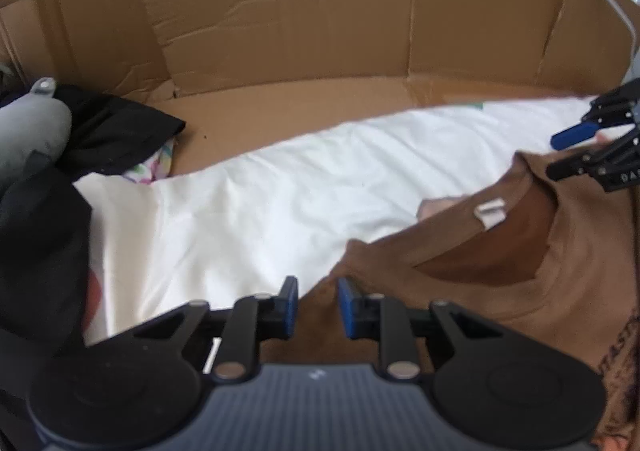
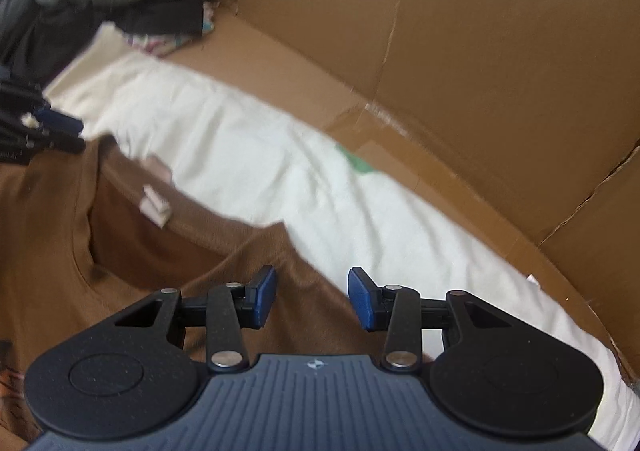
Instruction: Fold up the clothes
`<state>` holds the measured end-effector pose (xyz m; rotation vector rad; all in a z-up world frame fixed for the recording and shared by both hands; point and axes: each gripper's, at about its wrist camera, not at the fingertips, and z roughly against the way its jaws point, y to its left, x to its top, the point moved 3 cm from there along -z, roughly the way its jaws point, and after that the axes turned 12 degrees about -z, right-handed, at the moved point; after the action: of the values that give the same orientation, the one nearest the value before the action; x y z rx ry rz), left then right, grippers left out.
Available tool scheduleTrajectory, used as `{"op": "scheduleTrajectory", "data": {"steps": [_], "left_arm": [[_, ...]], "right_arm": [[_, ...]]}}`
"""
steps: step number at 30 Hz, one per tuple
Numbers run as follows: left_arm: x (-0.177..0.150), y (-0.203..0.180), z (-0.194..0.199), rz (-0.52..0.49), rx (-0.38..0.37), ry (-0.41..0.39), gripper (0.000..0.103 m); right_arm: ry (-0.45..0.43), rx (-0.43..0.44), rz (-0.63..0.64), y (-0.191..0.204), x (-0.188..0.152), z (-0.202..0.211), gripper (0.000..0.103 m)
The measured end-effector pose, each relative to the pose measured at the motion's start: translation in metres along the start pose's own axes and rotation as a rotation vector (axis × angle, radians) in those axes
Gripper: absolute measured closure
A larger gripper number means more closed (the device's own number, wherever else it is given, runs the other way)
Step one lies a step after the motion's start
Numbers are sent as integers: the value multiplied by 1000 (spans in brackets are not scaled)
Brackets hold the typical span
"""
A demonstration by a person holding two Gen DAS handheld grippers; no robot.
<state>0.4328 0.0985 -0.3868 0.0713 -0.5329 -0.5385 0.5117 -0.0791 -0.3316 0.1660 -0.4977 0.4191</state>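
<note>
A brown T-shirt (image 1: 500, 283) lies spread on a white sheet (image 1: 248, 203), collar toward the cardboard, with a small white label (image 1: 490, 213) at the back of the neck opening. In the left wrist view the shirt fills the lower right of the frame; in the right wrist view it fills the lower left (image 2: 120, 243), the label (image 2: 154, 207) left of centre.

The left gripper (image 1: 318, 307) sits at the bottom centre of its view, over the shirt's shoulder edge where brown meets white. Its blue pads (image 1: 290, 307) stand a narrow gap apart with shirt fabric showing between them; whether they pinch it I cannot tell. The right gripper (image 2: 312, 299) is over the opposite shoulder edge, its pads (image 2: 264, 301) clearly apart and not pressing on the cloth.

Each gripper shows in the other's view: the right at the right edge (image 1: 592, 147), the left at the left edge (image 2: 44, 131).

Cardboard walls (image 1: 320, 11) curve behind the sheet. At the left edge of the left view lie dark clothes (image 1: 116, 131) and a grey neck pillow (image 1: 32, 131).
</note>
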Motion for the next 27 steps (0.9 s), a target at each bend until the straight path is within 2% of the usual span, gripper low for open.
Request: {"op": "scheduleTrajectory", "data": {"steps": [6,8,9,12,16,19,21,27], "left_arm": [[-2,1,-13,7,50,23,78],[-1,5,-9,8,90,31,86],[-1,9,-6,21,103,34,87],[-5,16,8,75,79,10,87],[-7,3,28,56,50,-25,86],[-6,-9,39,55,28,-47,86],[-5,-17,44,68,2,-62,86],[-5,-47,53,78,-75,-84,86]], "right_arm": [[-4,-49,-140,-17,5,-10,52],[-21,-60,-168,-20,6,-5,53],[-39,-60,-178,-20,6,0,53],[-79,-19,-197,-21,1,18,53],[-98,22,-186,-21,-13,39,53],[-103,39,-179,-15,-19,49,62],[-101,68,-162,-4,-23,52,72],[-62,142,-102,41,-40,49,73]]}}
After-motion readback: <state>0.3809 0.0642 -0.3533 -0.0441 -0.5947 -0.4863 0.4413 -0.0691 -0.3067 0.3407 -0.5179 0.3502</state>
